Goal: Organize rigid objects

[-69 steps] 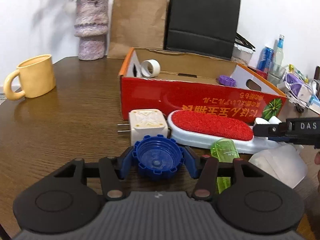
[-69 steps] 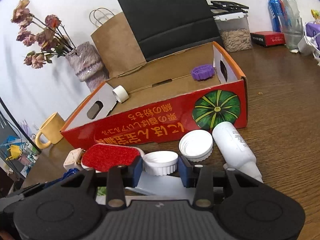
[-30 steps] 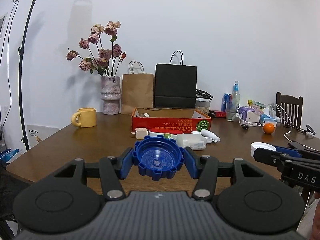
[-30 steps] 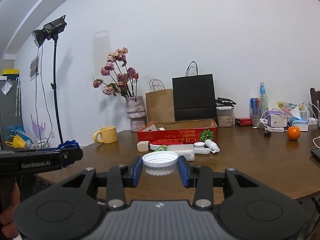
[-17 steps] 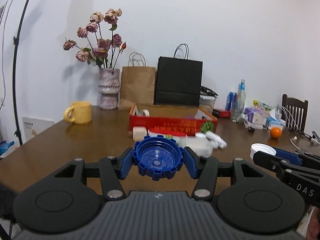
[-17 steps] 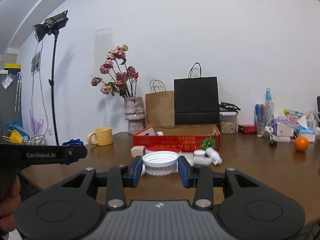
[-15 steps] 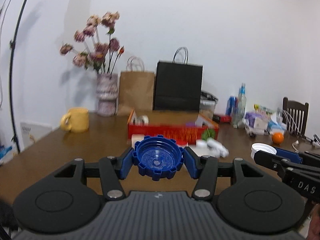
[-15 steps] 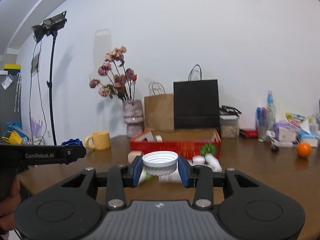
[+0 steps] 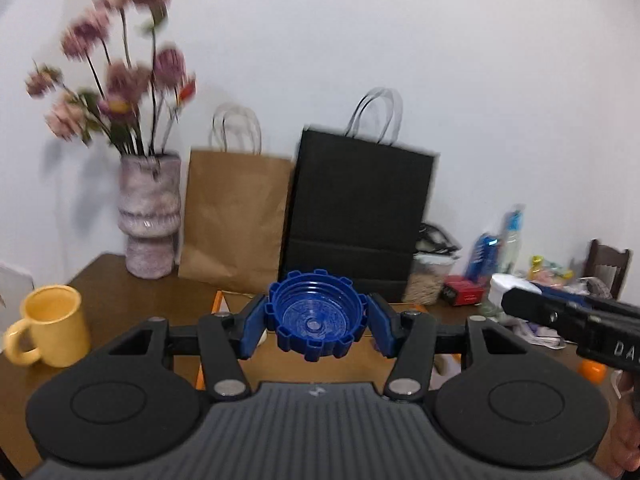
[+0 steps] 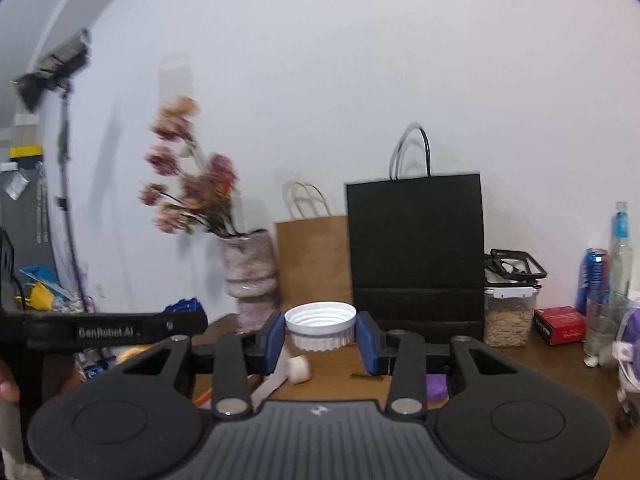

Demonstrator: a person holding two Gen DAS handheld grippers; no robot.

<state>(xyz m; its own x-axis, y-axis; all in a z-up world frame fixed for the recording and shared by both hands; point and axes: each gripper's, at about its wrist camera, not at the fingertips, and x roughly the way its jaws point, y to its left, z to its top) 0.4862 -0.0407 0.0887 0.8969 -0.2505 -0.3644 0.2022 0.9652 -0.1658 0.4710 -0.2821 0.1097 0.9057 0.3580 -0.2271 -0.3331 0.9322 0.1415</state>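
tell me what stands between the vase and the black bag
A brown paper bag stands between the vase and the black bag, against the wall. The left wrist view shows it best; the right wrist view shows it too.

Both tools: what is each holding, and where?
Left tool grips the blue cap by its ribbed sides; right tool grips the white cap likewise.

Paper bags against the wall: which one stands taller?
The black paper bag, right of the shorter brown paper bag; its top edge sits clearly higher.
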